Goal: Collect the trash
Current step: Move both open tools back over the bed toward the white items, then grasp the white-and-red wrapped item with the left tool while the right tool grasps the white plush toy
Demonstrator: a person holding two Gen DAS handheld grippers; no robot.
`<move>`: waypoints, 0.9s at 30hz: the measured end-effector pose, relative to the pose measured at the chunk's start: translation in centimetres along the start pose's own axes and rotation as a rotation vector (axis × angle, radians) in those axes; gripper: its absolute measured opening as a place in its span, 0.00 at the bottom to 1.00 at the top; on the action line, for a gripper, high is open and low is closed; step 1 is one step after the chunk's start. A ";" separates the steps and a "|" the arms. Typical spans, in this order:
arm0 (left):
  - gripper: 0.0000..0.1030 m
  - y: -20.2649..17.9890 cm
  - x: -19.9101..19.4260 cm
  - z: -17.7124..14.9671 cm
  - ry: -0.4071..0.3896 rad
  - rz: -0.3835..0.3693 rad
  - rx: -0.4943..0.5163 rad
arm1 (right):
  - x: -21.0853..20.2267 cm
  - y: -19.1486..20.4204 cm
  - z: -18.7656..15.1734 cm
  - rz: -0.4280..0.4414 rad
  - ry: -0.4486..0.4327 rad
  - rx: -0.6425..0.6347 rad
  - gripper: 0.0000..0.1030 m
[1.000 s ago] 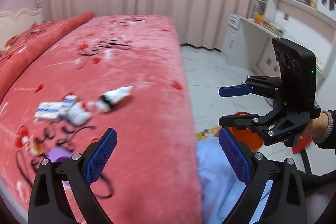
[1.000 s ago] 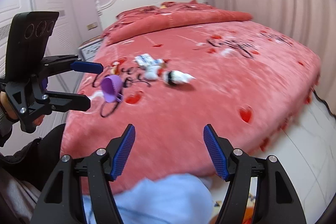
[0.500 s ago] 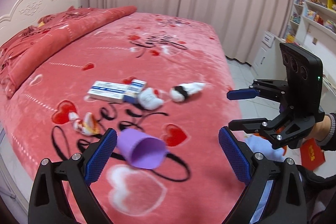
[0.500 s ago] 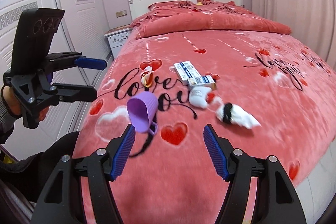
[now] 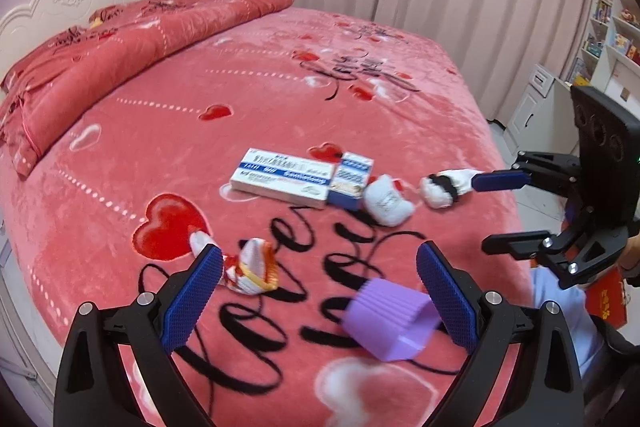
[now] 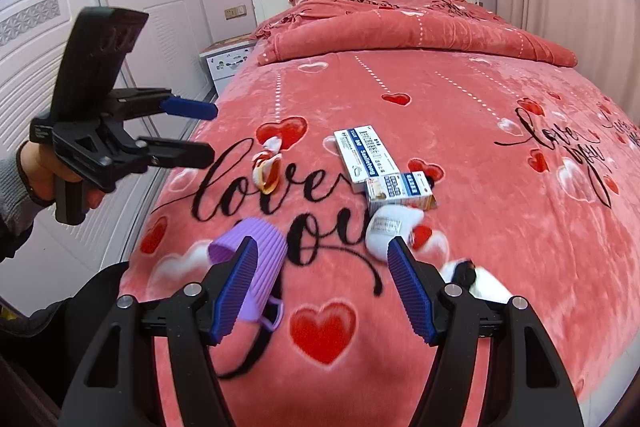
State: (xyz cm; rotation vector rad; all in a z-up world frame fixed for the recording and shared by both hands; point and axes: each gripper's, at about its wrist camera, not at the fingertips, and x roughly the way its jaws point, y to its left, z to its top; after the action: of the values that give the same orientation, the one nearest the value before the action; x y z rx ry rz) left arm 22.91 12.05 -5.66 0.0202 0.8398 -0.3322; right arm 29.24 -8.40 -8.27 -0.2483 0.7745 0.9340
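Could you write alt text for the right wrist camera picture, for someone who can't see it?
An open right gripper hovers over a red heart-print bed strewn with a purple cup, two medicine boxes, and wrappers; the left gripper hangs open at left.

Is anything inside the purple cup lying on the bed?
Cannot tell. The purple cup lies on its side on the blanket; its mouth is blurred in the left view, and the right tongs partly cover it.

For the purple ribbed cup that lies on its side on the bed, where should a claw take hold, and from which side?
Probably across the ribbed wall of the purple cup, near its middle, coming down from above. It lies on its side on the blanket, so the round body offers two opposite sides; the ribs may help against slipping. The handle is thin and sits low. The open right claw is nearest.
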 end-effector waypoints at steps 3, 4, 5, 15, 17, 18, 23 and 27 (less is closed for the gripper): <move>0.93 1.6 1.8 -0.3 0.030 0.000 -0.021 | 1.4 -0.5 0.6 -0.001 0.013 0.002 0.66; 0.93 2.0 2.2 -0.4 0.035 0.002 -0.027 | 1.9 -0.7 0.7 -0.001 0.018 0.004 0.66; 0.93 2.6 2.9 -0.6 0.044 0.005 -0.036 | 2.5 -0.9 0.8 0.000 0.024 0.003 0.66; 0.93 6.1 7.8 -2.0 0.105 0.050 -0.066 | 6.4 -2.7 1.0 0.003 0.061 0.022 0.66; 0.64 6.6 9.2 -2.7 0.136 0.027 -0.069 | 7.1 -2.7 0.9 0.005 0.070 0.018 0.66; 0.55 6.6 9.6 -2.9 0.146 0.043 -0.065 | 7.3 -2.7 1.0 0.005 0.072 0.018 0.66; 0.30 5.7 9.2 -1.8 0.156 -0.027 -0.014 | 8.0 -3.2 0.7 -0.010 0.080 0.019 0.66; 0.29 3.8 8.9 -1.1 0.159 -0.074 0.056 | 8.1 -4.3 0.5 -0.030 0.082 0.040 0.66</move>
State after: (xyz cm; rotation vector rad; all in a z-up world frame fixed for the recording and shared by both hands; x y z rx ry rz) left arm 28.79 13.30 -13.35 0.0690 0.9904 -0.4276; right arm 35.83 -5.58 -14.10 -0.2643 0.8617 0.8832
